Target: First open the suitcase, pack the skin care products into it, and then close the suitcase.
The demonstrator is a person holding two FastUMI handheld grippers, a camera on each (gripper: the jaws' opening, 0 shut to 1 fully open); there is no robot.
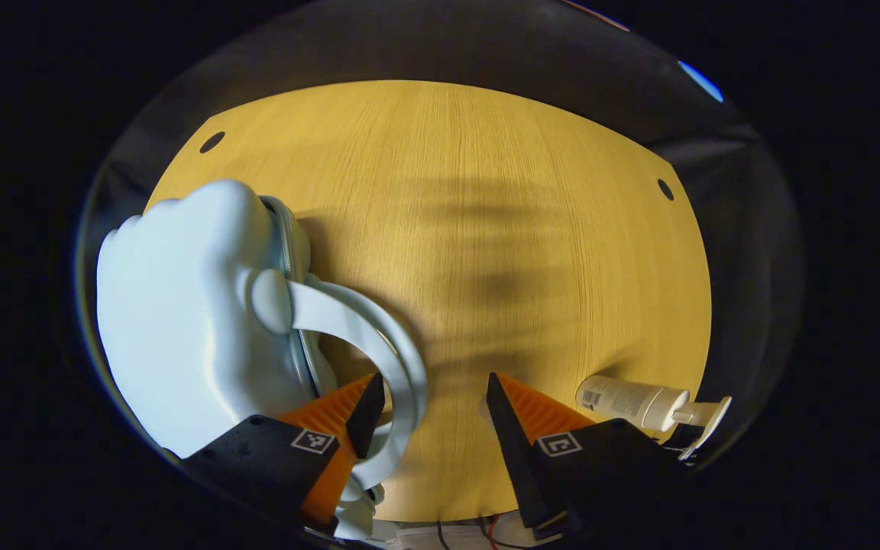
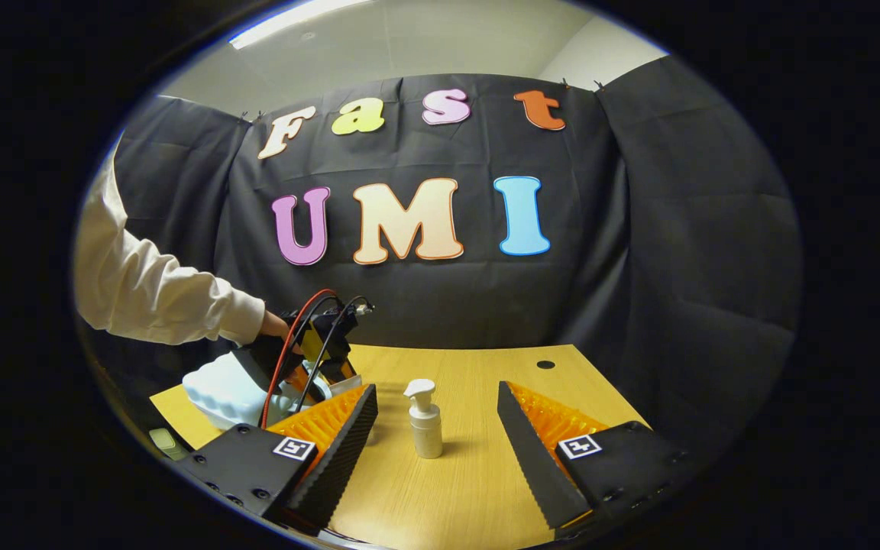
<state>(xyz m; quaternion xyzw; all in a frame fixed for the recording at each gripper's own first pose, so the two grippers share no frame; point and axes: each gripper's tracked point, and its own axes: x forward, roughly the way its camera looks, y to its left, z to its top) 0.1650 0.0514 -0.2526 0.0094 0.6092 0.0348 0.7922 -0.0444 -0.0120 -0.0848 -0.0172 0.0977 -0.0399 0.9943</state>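
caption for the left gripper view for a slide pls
Open left gripper over a wooden table, one finger inside the handle of a closed pale blue suitcase, pump bottle nearby.

A light wooden table (image 1: 486, 229) with 2 small dark round holes near its far corners carries 2 things. The pale blue suitcase (image 1: 180, 321) lies closed on the tabletop at the left of the left gripper view, its curved handle (image 1: 379, 344) reaching out over the wood. The white pump bottle (image 2: 425, 420) stands upright on the bare wood in the right gripper view, well apart from the suitcase.
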